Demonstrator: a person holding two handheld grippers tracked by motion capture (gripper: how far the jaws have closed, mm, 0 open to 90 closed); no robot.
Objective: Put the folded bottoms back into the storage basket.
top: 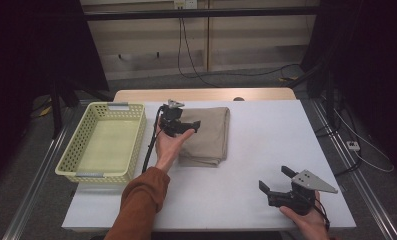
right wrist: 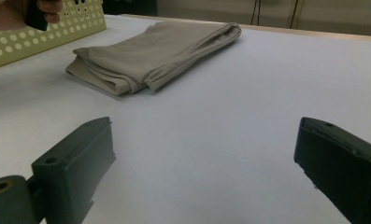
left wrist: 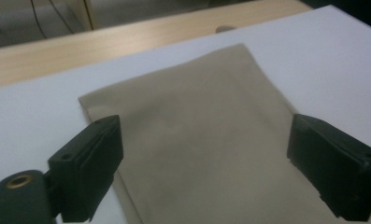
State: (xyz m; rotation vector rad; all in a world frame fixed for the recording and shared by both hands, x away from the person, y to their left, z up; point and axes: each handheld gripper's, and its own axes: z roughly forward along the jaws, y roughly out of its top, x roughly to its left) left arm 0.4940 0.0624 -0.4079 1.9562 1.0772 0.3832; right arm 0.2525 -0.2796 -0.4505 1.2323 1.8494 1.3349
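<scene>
High view: a person's left gripper (top: 178,124) hovers with jaws wide over a folded tan cloth (top: 206,136) lying mid-bench beside a pale yellow basket (top: 102,141), while the right gripper (top: 278,181), also wide and empty, waits near the front right edge of the white bench (top: 266,135).

Left gripper view: the cloth (left wrist: 197,140) lies between and beyond the spread jaws, ungrasped; the approach looks under way, and the next move likely calls for lowering and closing on an edge.

Right gripper view: cloth (right wrist: 150,56) and basket (right wrist: 43,32) sit well ahead. No readable writing anywhere.
</scene>
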